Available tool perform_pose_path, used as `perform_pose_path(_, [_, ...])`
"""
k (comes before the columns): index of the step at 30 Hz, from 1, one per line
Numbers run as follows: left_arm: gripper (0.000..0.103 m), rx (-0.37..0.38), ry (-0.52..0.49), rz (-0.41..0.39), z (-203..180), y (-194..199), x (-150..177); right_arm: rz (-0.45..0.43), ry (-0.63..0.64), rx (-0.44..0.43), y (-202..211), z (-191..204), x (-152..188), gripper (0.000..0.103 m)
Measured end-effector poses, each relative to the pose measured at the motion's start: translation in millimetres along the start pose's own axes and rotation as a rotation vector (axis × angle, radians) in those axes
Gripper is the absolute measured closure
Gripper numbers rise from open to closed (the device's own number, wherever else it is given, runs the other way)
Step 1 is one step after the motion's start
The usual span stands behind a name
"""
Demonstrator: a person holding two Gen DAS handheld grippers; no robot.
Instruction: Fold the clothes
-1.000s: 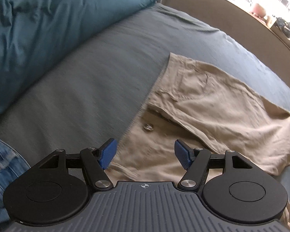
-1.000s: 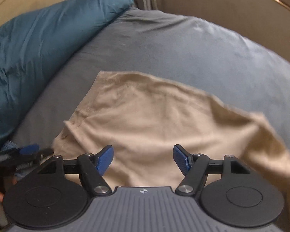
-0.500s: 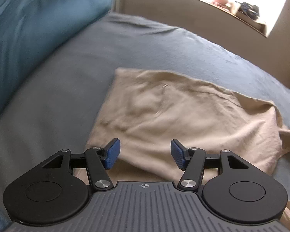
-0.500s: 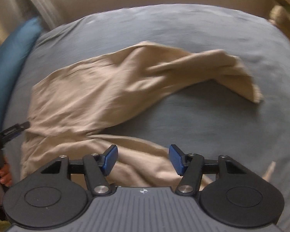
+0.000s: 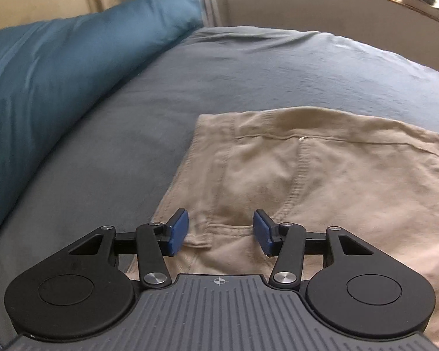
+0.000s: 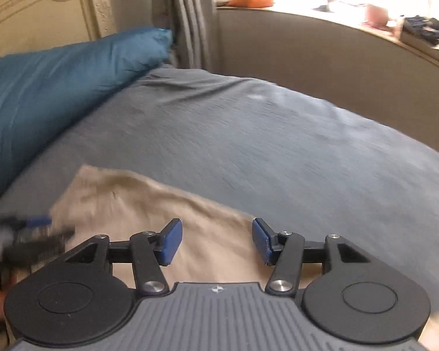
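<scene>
Both my grippers, left [image 5: 221, 231] closing and right [image 6: 217, 241] reopening, hover empty over tan trousers [image 5: 322, 193] lying flat on the bed [image 5: 248, 73], folds mostly undone I judge

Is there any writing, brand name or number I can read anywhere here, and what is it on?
None readable.
Grey ribbed claw body: only a small crosshair mark, no letters.
Beige cotton trousers: no label visible.
Cluttered window sill: too blurred and bright to read.
</scene>
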State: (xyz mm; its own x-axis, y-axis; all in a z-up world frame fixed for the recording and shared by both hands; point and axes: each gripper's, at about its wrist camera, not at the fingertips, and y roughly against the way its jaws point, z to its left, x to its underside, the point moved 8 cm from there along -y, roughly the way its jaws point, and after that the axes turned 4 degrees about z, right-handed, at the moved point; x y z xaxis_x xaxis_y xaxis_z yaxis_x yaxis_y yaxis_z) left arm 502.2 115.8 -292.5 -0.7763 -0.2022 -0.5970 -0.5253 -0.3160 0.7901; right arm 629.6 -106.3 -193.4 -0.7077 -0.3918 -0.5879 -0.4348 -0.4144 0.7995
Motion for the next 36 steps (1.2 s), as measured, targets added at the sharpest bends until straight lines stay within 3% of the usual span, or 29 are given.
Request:
perform_pose_path(3, [0.053, -0.026, 0.016, -0.016, 4.3, -0.3, 0.7, 0.047, 0.072, -0.061, -48.3, 19.8, -20.6, 0.031])
perform_pose_path(9, [0.051, -0.053, 0.011, -0.06, 5.5, -7.8, 3.6, 0.119, 0.155, -0.144, -118.3, 66.2, -33.9, 0.027])
perform_pose_path(13, [0.051, -0.069, -0.038, -0.103, 0.9, -5.7, 6.8, 0.175, 0.204, -0.081, -144.5, 81.8, -22.6, 0.027])
perform_pose_path(14, [0.051, -0.065, -0.038, -0.108, 1.6, -5.7, 6.5, 0.18, 0.214, -0.068, -146.9, 84.8, -20.2, 0.036])
perform_pose_path(15, [0.051, -0.062, -0.038, -0.113, 2.2, -5.6, 6.3, 0.184, 0.226, -0.07, -146.4, 88.9, -18.9, 0.065])
perform_pose_path(16, [0.05, -0.063, -0.039, -0.118, 2.5, -5.3, 6.0, 0.18, 0.235, -0.077, -143.3, 93.4, -20.4, 0.086])
perform_pose_path(17, [0.048, -0.065, -0.04, -0.122, 2.8, -5.1, 5.7, 0.169, 0.239, -0.07, -141.1, 97.1, -23.6, 0.098])
perform_pose_path(18, [0.048, -0.072, -0.041, -0.126, 3.4, -5.4, 5.3, 0.158, 0.243, -0.063, -138.9, 100.8, -26.8, 0.1])
perform_pose_path(23, [0.044, -0.064, -0.01, -0.128, 8.3, -9.0, 3.9, 0.106, 0.199, -0.021, -140.4, 106.6, -41.6, 0.103])
perform_pose_path(27, [0.042, -0.05, 0.002, -0.134, 10.2, -10.7, 5.1, 0.133, 0.176, 0.038, -168.8, 103.4, -29.3, 0.102])
perform_pose_path(30, [0.04, -0.046, 0.01, -0.137, 11.5, -11.2, 6.6, 0.109, 0.187, 0.075, -167.3, 108.6, -29.7, 0.102])
perform_pose_path(34, [0.038, -0.043, 0.021, -0.132, 12.9, -11.2, 7.7, 0.032, -0.073, 0.042, -119.3, 70.1, -52.8, 0.1])
perform_pose_path(36, [0.038, -0.04, 0.017, -0.123, 12.6, -12.2, 4.6, -0.006, -0.208, 0.013, -84.8, 39.8, -54.8, 0.092])
